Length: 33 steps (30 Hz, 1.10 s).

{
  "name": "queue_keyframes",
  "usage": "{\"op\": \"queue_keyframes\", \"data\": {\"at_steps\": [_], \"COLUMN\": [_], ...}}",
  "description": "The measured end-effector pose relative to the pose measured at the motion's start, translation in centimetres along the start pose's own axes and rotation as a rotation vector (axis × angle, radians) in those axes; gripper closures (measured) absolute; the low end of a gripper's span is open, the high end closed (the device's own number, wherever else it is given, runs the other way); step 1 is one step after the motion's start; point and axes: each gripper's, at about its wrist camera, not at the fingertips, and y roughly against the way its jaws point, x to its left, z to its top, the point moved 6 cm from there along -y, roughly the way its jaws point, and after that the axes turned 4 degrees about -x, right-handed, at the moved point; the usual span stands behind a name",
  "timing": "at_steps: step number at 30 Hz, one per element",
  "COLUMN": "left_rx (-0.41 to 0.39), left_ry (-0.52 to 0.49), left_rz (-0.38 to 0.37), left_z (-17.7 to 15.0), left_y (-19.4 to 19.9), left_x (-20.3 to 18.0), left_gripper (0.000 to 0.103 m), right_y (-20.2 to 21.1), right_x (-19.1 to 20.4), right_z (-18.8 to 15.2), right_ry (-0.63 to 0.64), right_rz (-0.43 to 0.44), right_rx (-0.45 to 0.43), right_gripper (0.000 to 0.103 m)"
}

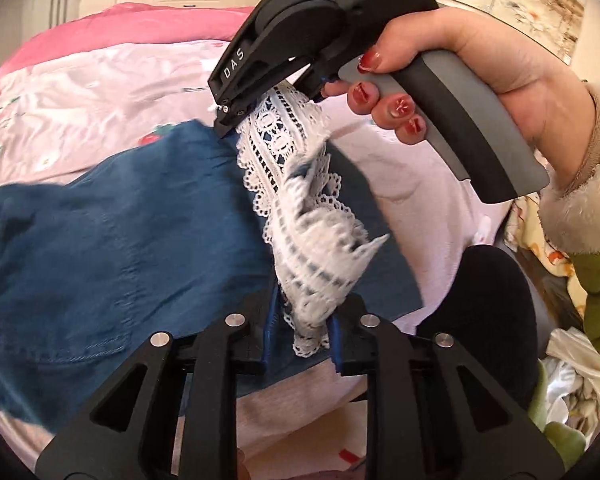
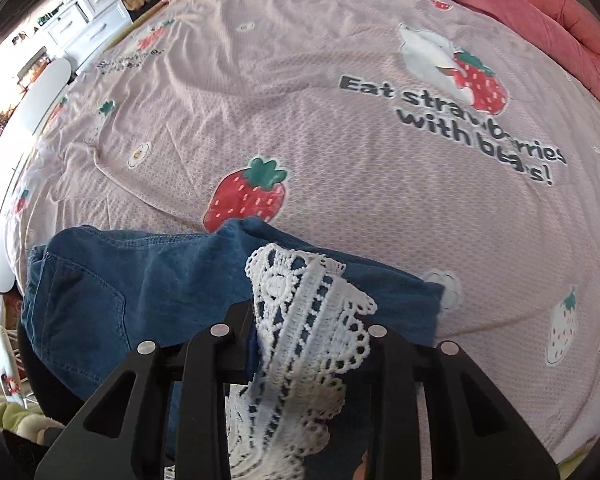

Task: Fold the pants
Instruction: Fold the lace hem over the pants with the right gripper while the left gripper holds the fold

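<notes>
Blue denim pants (image 1: 112,236) with a white lace hem (image 1: 300,208) lie across the pink strawberry sheet (image 2: 340,128). My left gripper (image 1: 300,332) is shut on the lace hem at one end. My right gripper (image 1: 230,122), seen from the left wrist view, is shut on the other end of the same hem and holds it lifted. In the right wrist view the lace (image 2: 300,320) runs between my right gripper's (image 2: 300,344) fingers, with the pants (image 2: 112,300) and a back pocket to the left.
A pink quilt (image 2: 560,8) is bunched at the far edge of the bed. White drawers (image 2: 88,12) stand beyond the bed at the left. A dark chair (image 1: 496,320) and loose clothes (image 1: 572,380) are at the bedside.
</notes>
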Motion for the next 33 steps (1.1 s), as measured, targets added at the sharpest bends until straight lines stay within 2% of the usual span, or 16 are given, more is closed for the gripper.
{"op": "queue_keyframes", "data": {"at_steps": [2, 4, 9, 14, 19, 22, 24, 28, 33], "left_rx": [-0.004, -0.012, -0.022, -0.035, -0.066, -0.081, -0.090, -0.104, -0.102], "left_ry": [0.011, 0.016, 0.031, 0.044, 0.035, 0.024, 0.017, 0.015, 0.023], "left_rz": [0.021, 0.042, 0.090, 0.108, 0.122, 0.147, 0.160, 0.185, 0.182], "left_z": [-0.1, 0.1, 0.4, 0.6, 1.0, 1.4, 1.5, 1.9, 1.9], "left_y": [0.4, 1.1, 2.2, 3.5, 4.2, 4.7, 5.0, 5.8, 6.1], "left_x": [0.3, 0.8, 2.0, 2.9, 2.6, 2.5, 2.4, 2.6, 2.6], "left_gripper": [0.082, 0.081, 0.065, 0.054, 0.046, 0.041, 0.038, 0.033, 0.024], "right_y": [-0.4, -0.6, -0.1, 0.8, 3.8, 5.3, 5.8, 5.6, 3.8], "right_x": [0.5, 1.0, 2.1, 2.6, 2.7, 2.5, 2.3, 1.8, 1.5], "right_z": [0.3, 0.5, 1.1, 1.7, 2.5, 2.7, 2.7, 2.4, 1.8], "right_ry": [0.001, -0.003, -0.013, -0.042, -0.028, -0.008, 0.017, 0.032, 0.062], "right_rz": [-0.009, -0.007, 0.031, 0.098, 0.171, 0.178, 0.153, 0.139, 0.114], "right_rx": [0.008, 0.013, 0.001, -0.031, -0.140, -0.185, -0.204, -0.196, -0.168], "right_gripper": [0.071, 0.068, 0.049, 0.039, 0.034, 0.031, 0.031, 0.030, 0.031]}}
